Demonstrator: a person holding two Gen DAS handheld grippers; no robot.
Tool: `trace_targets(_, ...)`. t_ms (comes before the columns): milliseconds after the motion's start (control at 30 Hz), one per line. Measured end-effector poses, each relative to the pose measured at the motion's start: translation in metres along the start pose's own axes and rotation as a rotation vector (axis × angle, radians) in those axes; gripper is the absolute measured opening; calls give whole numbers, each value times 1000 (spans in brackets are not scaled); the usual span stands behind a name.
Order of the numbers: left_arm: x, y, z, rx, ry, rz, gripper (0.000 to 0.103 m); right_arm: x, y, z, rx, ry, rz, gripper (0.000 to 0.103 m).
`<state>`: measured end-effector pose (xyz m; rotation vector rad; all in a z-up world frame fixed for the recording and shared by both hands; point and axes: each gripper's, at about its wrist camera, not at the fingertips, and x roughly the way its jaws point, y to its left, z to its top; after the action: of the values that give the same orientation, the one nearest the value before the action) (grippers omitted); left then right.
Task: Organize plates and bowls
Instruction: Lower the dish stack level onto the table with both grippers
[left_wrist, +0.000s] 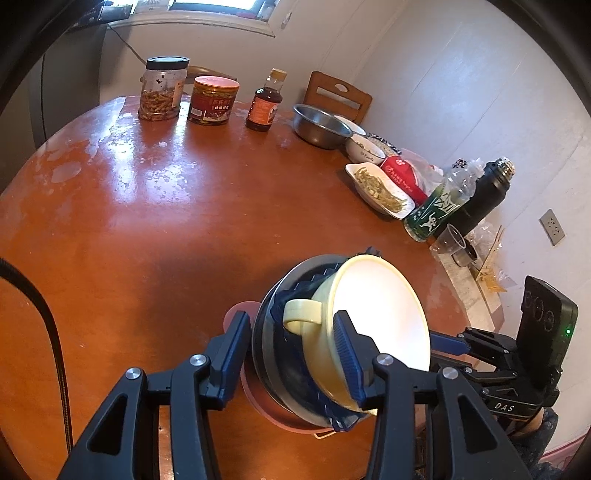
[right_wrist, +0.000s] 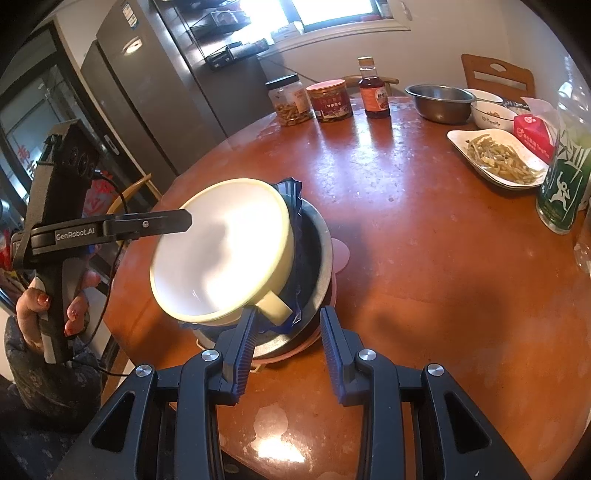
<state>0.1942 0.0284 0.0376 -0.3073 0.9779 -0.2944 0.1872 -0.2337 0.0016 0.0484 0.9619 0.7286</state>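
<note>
A cream-yellow bowl (left_wrist: 380, 314) with a loop handle (left_wrist: 301, 314) rests tilted in a stack: a dark blue wavy dish (left_wrist: 291, 288), a steel bowl (left_wrist: 266, 332) and a pink plate (left_wrist: 258, 402) underneath. My left gripper (left_wrist: 291, 339) is open, its fingers straddling the handle and the steel bowl's edge. The same stack shows in the right wrist view, with the cream bowl (right_wrist: 221, 251) leaning left. My right gripper (right_wrist: 288, 336) is open just in front of the stack, its left finger by the handle (right_wrist: 273, 306). The left gripper also shows there (right_wrist: 173, 221).
The round wooden table (left_wrist: 166, 221) holds two jars (left_wrist: 162, 88), a sauce bottle (left_wrist: 264, 103), a large steel bowl (left_wrist: 321, 125), white bowls (left_wrist: 365, 149), a plate of food (left_wrist: 380, 188), a red packet, a green bottle (left_wrist: 432, 210) and a black flask (left_wrist: 476, 195) along its far and right edges.
</note>
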Motion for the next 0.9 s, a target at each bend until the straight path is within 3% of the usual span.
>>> trace_targets(700, -1, 1, 0, 6, 8, -25, 47, 2, -2, 0, 7, 6, -4, 36)
trace_targets(900, -1, 1, -4, 8, 11, -21, 47, 1, -3, 0, 9, 6, -6, 43)
